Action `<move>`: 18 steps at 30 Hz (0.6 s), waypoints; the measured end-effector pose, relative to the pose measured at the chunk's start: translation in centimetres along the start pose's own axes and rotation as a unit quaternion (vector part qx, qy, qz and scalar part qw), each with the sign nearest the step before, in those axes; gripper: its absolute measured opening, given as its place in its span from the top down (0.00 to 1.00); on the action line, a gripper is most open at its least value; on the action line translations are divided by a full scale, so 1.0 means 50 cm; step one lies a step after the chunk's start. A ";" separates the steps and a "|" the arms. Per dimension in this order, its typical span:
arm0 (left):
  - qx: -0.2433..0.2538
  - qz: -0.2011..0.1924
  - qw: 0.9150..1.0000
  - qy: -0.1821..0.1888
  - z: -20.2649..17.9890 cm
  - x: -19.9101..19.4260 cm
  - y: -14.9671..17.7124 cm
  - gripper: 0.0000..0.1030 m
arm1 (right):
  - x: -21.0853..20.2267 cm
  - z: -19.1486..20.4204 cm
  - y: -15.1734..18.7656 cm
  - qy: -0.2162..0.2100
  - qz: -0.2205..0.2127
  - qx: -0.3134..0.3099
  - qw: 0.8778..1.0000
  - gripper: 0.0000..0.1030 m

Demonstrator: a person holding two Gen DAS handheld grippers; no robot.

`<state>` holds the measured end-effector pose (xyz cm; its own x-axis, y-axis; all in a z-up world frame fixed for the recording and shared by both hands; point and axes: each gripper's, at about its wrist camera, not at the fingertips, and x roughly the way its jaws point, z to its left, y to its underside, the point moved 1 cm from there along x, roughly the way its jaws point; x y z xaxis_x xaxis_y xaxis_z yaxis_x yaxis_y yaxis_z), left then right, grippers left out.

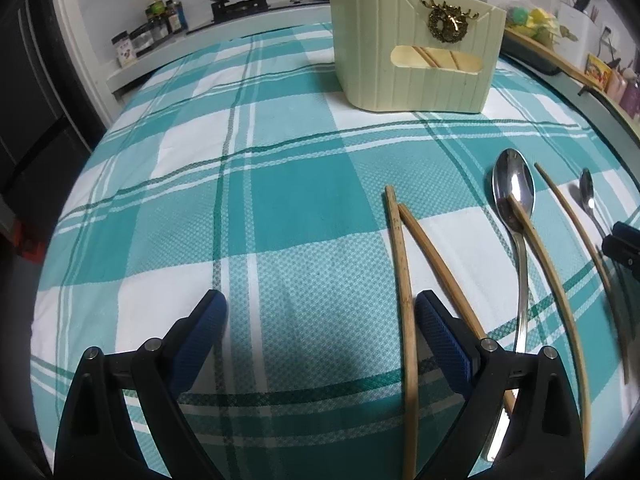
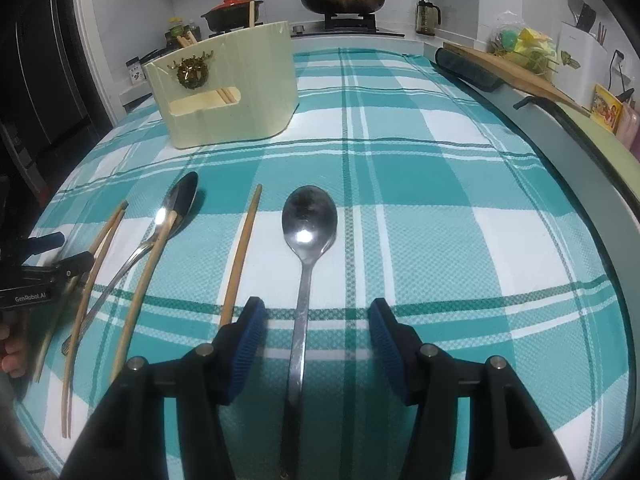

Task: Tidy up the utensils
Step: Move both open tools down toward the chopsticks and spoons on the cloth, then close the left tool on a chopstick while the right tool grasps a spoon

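A cream utensil holder (image 1: 412, 52) with a gold wreath stands at the back of the checked cloth; it also shows in the right wrist view (image 2: 228, 88), with chopsticks inside. My left gripper (image 1: 320, 340) is open over the cloth; a wooden chopstick (image 1: 406, 312) runs between its fingers, close to the right one. A large steel spoon (image 1: 516, 216) lies to its right with a chopstick (image 1: 548, 264) across the bowl. My right gripper (image 2: 318, 340) is open, and the handle of a steel spoon (image 2: 304, 272) lies between its fingers. Several chopsticks (image 2: 240, 256) lie to the left.
A teal and white checked cloth (image 1: 280, 208) covers the table. Behind it a stove carries a pot (image 2: 232, 10) and a pan (image 2: 344, 0). Spice jars (image 1: 156, 28) stand at the back left. A wooden board (image 2: 516, 70) and clutter line the right counter.
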<state>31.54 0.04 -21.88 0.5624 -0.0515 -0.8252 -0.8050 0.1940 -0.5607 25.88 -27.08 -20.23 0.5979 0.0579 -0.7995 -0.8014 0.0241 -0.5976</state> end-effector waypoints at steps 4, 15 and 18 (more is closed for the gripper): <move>-0.016 0.011 1.000 0.009 0.010 0.011 -0.010 0.07 | 0.025 0.019 -0.027 0.006 -0.002 -0.021 1.000 0.46; 0.025 0.026 0.999 0.039 -0.027 0.004 -0.027 0.41 | 0.051 0.018 -0.055 0.006 -0.007 -0.027 1.000 0.46; 0.028 0.029 0.998 0.047 -0.036 0.007 -0.037 0.52 | 0.056 0.019 -0.061 0.007 -0.005 -0.026 1.000 0.46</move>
<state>32.87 -2.12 -21.23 0.4923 -0.1301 -0.8607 -0.8224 0.2546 -0.5089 29.98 -26.05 -20.59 0.6064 0.0444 -0.7939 -0.7937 -0.0275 -0.6077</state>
